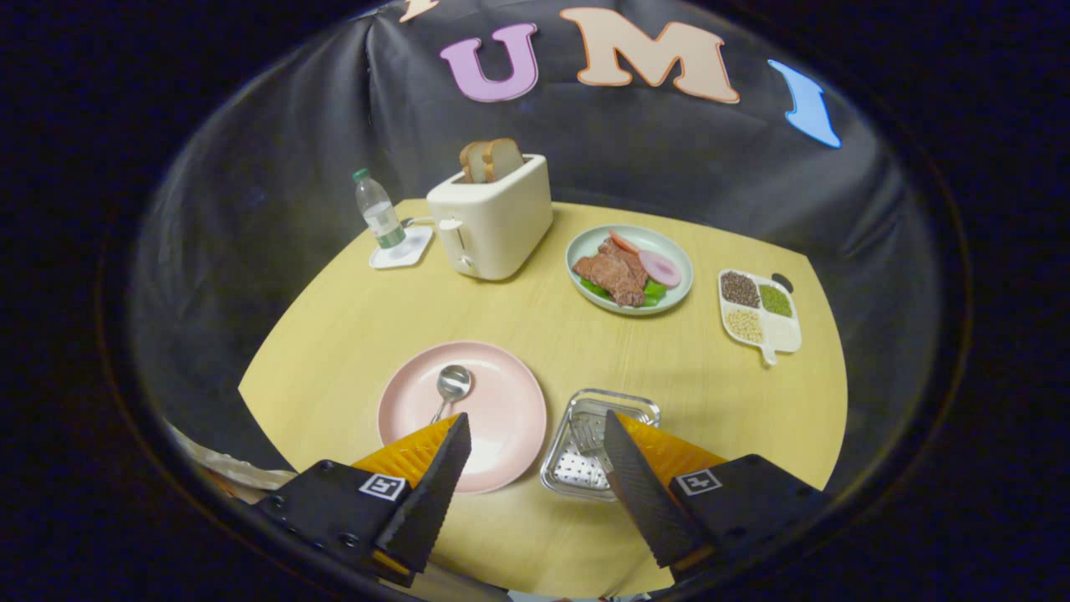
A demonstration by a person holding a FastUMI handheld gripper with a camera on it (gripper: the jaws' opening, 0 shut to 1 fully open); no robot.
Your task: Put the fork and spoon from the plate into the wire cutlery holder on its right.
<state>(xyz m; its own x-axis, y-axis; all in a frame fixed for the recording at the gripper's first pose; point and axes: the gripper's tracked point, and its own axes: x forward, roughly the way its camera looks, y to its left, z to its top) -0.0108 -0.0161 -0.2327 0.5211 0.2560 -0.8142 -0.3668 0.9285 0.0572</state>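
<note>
The spoon [450, 387] lies on the pink plate [501, 410], its bowl pointing away toward the toaster [493, 221], its long axis running back under the left finger. It is thin and flat, so the claw [535, 435], wide open and empty, could slide off it or push the plate across the desk [518, 326]. The fork [588, 435] already lies in the wire holder [598, 443], just right of the plate.

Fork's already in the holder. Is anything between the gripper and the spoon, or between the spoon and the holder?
Nothing visible blocks either way. The spoon lies alone on the pink plate, just ahead of the open gripper, its handle running behind one finger. Between the plate and the wire cutlery holder, which holds the fork, is bare table.
</note>
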